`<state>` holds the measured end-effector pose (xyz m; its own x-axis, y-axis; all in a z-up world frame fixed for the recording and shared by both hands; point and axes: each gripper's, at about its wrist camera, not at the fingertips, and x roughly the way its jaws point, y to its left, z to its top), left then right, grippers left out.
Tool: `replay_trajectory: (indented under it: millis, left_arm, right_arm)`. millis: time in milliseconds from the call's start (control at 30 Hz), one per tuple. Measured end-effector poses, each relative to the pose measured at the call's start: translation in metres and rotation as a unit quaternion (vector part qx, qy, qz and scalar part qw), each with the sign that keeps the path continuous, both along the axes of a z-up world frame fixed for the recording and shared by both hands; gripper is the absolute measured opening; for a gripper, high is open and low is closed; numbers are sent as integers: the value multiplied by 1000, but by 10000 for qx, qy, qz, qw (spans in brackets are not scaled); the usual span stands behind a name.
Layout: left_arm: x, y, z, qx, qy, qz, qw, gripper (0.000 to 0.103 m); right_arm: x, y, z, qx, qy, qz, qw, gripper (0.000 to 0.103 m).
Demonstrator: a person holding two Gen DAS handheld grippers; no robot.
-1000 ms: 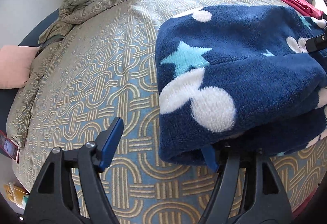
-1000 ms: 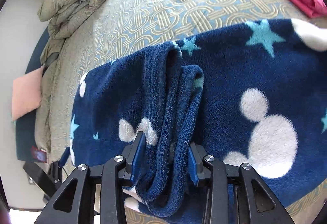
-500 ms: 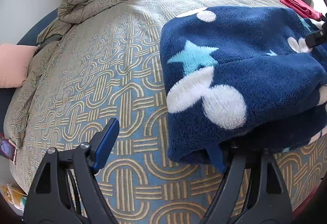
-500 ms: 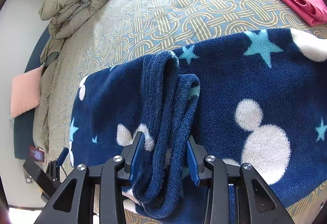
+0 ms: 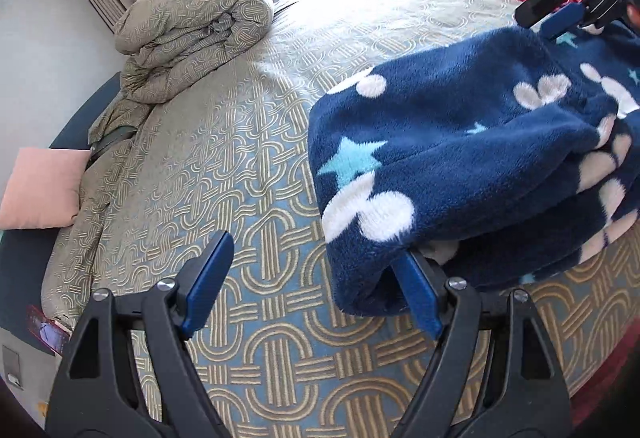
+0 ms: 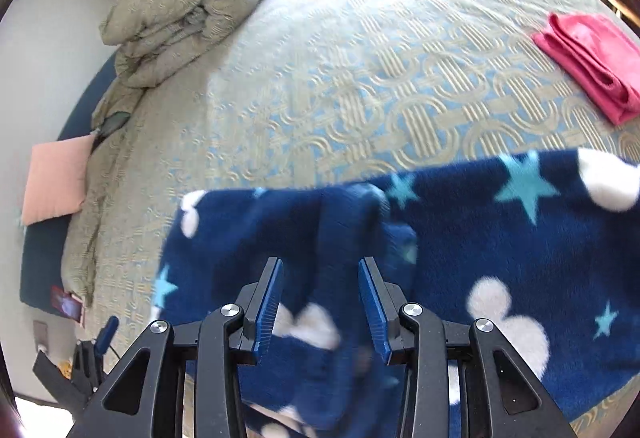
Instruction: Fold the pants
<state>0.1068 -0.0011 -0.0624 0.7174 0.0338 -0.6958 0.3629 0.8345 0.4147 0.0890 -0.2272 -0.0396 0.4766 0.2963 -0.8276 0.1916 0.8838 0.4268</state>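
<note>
The pants [image 5: 460, 158] are navy fleece with white mouse heads and teal stars, bunched up above the patterned bedspread [image 5: 248, 166]. My left gripper [image 5: 312, 286] stands open. Its right finger [image 5: 416, 294] sits under the hanging near corner of the cloth, and its left finger [image 5: 208, 274] is free over the bed. In the right wrist view my right gripper [image 6: 320, 306] is shut on a thick folded ridge of the pants [image 6: 500, 258], which spread away to the right. It also shows in the left wrist view, top right, as the right gripper [image 5: 560, 18]. The left gripper [image 6: 104, 330] shows at lower left.
A rolled quilt [image 5: 192, 38] lies at the head of the bed, with a pink cushion [image 5: 40, 190] off its left side. A folded pink-red garment [image 6: 592, 58] rests at the far right. A small red item [image 5: 48, 330] sits at the bed's near-left edge.
The left jaws spread wider. Both grippers rose and the pants came up off the bed with them. The right wrist picture is now blurred by motion.
</note>
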Motion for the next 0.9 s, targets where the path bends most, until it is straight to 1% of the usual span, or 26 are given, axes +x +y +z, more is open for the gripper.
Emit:
replay_trajectory:
  millis: [100,167,200,267,300,333,367,400,433,500,567,633,700,733,767,800,833,867,900]
  left_arm:
    - [2,7,13,-211,72,-22,9997,81]
    - [5,11,22,-450,136,-47,9989,81]
    - [5,12,25,-549,132,-61,9984,81]
    - [8,16,35,-807,144,-90,9966,81]
    - [8,18,39,-928,167,-79,9955,81]
    - [9,19,41,-1041,186,-69,9944,81]
    - [13,21,43,-1208,233,-60,9924,81]
    - [17,20,44,-1312,274,-39,9910,81]
    - [25,19,44,-1374,309,10,9900,81]
    - [44,12,42,-1563,402,-7,9869,81]
    - [64,-1,29,-1730,674,-35,9826,81]
    - [74,-13,9,-1666,989,-49,9810,81]
    - [77,-21,-20,-1472,1334,33,9801,81]
    - [76,-21,-36,-1412,1475,77,9789,81]
    - [76,-16,-51,-1452,1542,161,9772,82]
    - [76,-5,-59,-1769,1622,262,9704,86]
    - [79,7,-62,-2170,1799,414,9586,89]
    - [83,16,-65,-2464,2028,584,9459,90]
    - [87,25,-68,-2730,2246,731,9326,90]
  right_arm:
    - [10,13,6,142,-233,258,9993,40]
    - [18,21,4,156,-284,418,9986,40]
    - [23,25,0,155,-228,475,9985,40]
    - [34,28,-14,196,19,518,9985,40]
    - [38,27,-24,127,231,475,9985,40]
    - [42,24,-37,-65,525,342,9980,40]
    - [43,20,-49,-187,725,215,9970,37]
    - [41,15,-55,-83,712,159,9973,37]
    - [36,10,-56,87,575,130,9982,37]
    - [30,10,-54,4,540,195,9984,37]
    - [22,13,-47,-163,552,222,9981,37]
    - [7,17,-34,-173,491,200,9984,39]
    - [-13,21,-24,86,286,382,9988,40]
    - [-21,24,-24,224,265,533,9980,41]
    - [-28,30,-29,338,364,732,9961,44]
    - [-34,35,-38,364,526,889,9940,45]
    - [-39,37,-49,294,641,950,9930,45]
    - [-44,37,-56,252,618,943,9933,45]
    - [-48,36,-57,271,504,914,9942,45]
